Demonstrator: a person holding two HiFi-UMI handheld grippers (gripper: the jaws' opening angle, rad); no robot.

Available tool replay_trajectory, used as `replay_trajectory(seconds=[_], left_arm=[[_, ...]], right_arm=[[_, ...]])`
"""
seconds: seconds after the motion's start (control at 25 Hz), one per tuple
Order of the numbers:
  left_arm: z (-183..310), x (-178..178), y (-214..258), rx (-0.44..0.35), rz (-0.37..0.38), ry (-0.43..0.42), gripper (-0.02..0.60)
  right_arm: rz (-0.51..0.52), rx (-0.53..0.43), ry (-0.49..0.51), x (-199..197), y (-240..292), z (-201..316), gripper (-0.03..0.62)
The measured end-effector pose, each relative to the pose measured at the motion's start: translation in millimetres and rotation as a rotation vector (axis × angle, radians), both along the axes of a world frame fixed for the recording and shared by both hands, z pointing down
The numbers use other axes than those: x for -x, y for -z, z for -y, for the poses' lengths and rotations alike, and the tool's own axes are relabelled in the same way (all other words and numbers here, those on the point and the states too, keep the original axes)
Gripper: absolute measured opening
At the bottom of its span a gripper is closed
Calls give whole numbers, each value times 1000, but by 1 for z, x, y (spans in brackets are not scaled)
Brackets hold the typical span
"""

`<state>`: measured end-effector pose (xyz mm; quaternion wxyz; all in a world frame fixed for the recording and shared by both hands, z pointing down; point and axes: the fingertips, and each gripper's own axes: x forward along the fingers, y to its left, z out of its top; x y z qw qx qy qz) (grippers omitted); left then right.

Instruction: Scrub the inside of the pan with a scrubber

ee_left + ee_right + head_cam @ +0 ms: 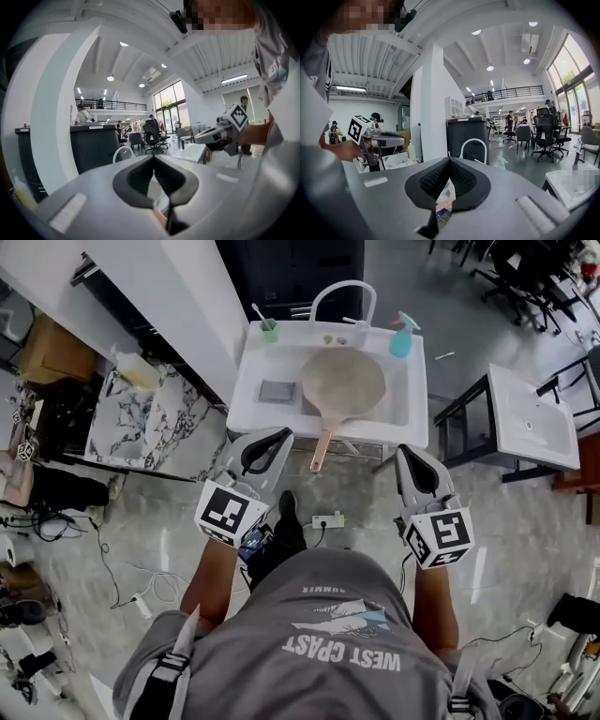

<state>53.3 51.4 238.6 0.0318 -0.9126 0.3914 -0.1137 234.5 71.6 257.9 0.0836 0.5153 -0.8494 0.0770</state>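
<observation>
The left claw (274, 435) and right claw (406, 452) were both closed and empty. If one reached in unopened, it could shove the scrubber (278, 391) aside or knock the pan (343, 382) by its handle.

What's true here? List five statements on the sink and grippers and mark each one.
1. The pan lies in the sink, handle over the front rim towards the person. True.
2. The left gripper holds the scrubber. False: the scrubber lies in the sink beside the pan, on its left in the head view, and the jaws are together on nothing.
3. The spray bottle stands at the sink's back right corner. True.
4. The right gripper is open. False: its jaws are together, empty.
5. The green cup stands inside the pan. False: it stands at the sink's back left corner.
</observation>
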Motion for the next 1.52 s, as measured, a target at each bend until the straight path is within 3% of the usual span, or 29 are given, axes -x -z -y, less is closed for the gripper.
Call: replay_trajectory(seconds=[0.4,0.84,1.12,1.52], left_arm=[[137,69,-4,-1,-33,-107,2],[195,124,-22,20,-74,-122,2],[198,169,-38,26,-50,-14,2],[167,202,-75,116,-10,209,3]], right_arm=[[-19,28,-59,86,3,106,2],[-64,60,-39,150,-5,181,2],[-96,114,86,193,-39,215,2],[-122,234,321,236,-119,251,3]])
